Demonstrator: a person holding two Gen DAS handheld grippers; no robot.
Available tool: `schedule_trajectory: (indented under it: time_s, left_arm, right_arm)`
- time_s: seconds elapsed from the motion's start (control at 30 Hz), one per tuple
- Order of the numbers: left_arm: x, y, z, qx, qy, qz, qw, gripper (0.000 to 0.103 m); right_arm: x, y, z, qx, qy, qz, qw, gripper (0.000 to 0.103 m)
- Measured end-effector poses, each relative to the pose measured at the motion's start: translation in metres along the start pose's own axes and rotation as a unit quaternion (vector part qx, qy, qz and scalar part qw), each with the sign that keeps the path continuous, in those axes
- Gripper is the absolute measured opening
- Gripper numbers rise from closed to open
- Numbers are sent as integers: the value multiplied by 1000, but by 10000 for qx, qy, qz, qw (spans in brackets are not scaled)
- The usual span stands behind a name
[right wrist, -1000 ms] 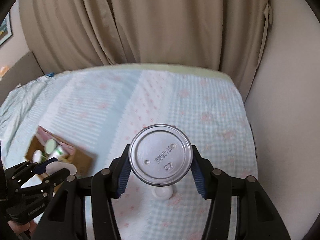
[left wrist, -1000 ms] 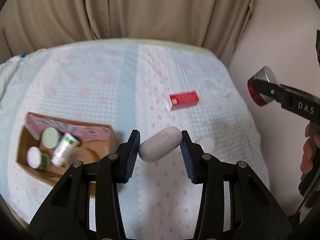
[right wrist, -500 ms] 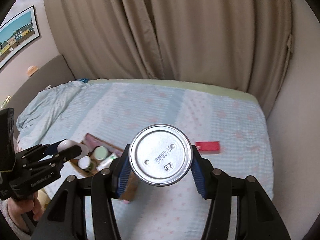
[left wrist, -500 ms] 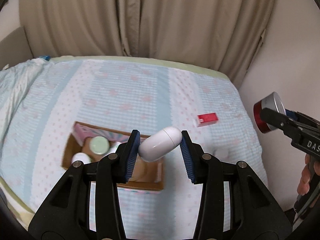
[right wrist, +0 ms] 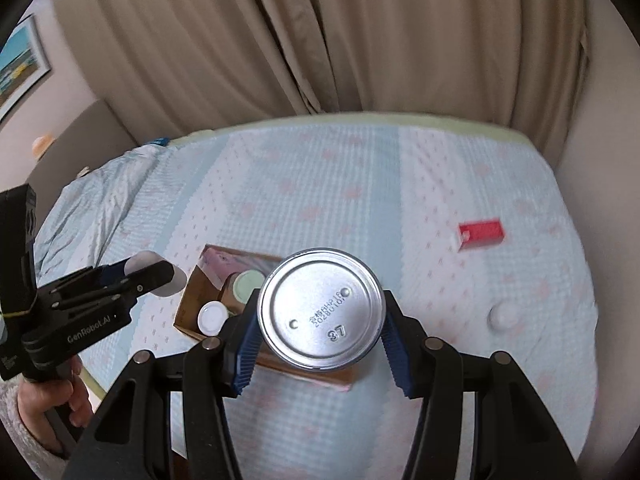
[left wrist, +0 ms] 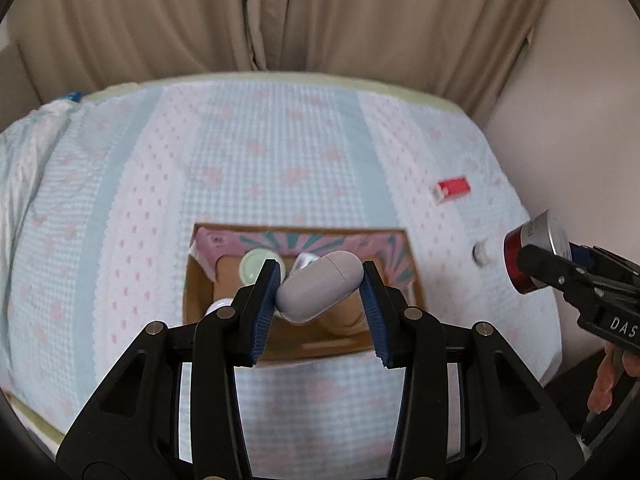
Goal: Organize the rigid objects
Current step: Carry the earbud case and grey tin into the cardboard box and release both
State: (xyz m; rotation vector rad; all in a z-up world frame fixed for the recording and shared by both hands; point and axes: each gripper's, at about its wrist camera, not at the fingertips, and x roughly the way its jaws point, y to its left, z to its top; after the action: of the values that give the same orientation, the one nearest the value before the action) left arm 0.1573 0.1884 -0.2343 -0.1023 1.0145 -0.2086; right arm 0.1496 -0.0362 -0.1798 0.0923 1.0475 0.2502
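Observation:
My left gripper [left wrist: 320,304] is shut on a white capsule-shaped case [left wrist: 320,290] and holds it above the open cardboard box [left wrist: 396,336]. The box [right wrist: 188,300] holds a pink carton [left wrist: 280,242], a green-lidded jar [left wrist: 258,266] and a white-lidded bottle [right wrist: 213,316]. My right gripper [right wrist: 320,324] is shut on a metal can [right wrist: 320,312], its silver bottom facing the camera; the can shows red-sided at the right of the left wrist view [left wrist: 534,254]. The left gripper [right wrist: 154,276] shows at the left of the right wrist view.
A red small box [left wrist: 452,190] [right wrist: 480,234] and a white round lid [left wrist: 482,254] [right wrist: 504,316] lie on the patterned bedspread [left wrist: 280,152] right of the cardboard box. Beige curtains hang behind the bed, a wall runs along its right side.
Both grippers have moved left across the bed with their objects still held. The cardboard box has come from the left to sit under my left gripper; the red box has shifted to the right.

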Motion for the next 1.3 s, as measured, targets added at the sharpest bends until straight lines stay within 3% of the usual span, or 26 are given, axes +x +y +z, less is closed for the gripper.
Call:
schedule_trajectory:
  time_s: [0.3, 0.63, 0.8, 0.93, 1.13, 1.17, 1.2, 1.23, 1.27, 1.3]
  left_arm:
    - [72, 44, -16, 162, 872, -242, 9958, 38]
    - [141, 52, -34, 397, 1572, -278, 9864, 38]
    - [164, 47, -33, 611, 1769, -341, 9817, 37]
    - [174, 42, -34, 772, 1876, -429, 9783, 30]
    - [174, 37, -29, 772, 1793, -613, 9788, 31]
    - [175, 37, -30, 765, 1825, -639, 9781, 39]
    - [175, 37, -31, 802, 1865, -593, 9774, 50]
    - [174, 37, -33, 860, 1883, -534, 9769, 92]
    - [173, 38, -35, 877, 1849, -538, 9773, 102]
    - [171, 40, -36, 861, 1798, -569, 9783, 103]
  right_arm:
    - [67, 22, -23, 1149, 582, -189, 9915, 51]
    - [163, 30, -38, 1333, 1219, -185, 9834, 51]
    - [202, 25, -46, 1554, 1594, -92, 9749, 50]
    - [221, 20, -47, 1634, 1824, -63, 9695, 50]
    - [235, 14, -44, 1725, 2013, 11, 9642, 51]
    - [236, 14, -43, 1710, 2024, -43, 9643, 52]
    - [236, 14, -43, 1692, 2029, -109, 9644, 63]
    - [236, 14, -42, 1699, 1987, -138, 9651, 74]
    - [233, 13, -40, 1709, 1884, -152, 9670, 101]
    - [229, 12, -38, 1715, 1754, -148, 9693, 103]
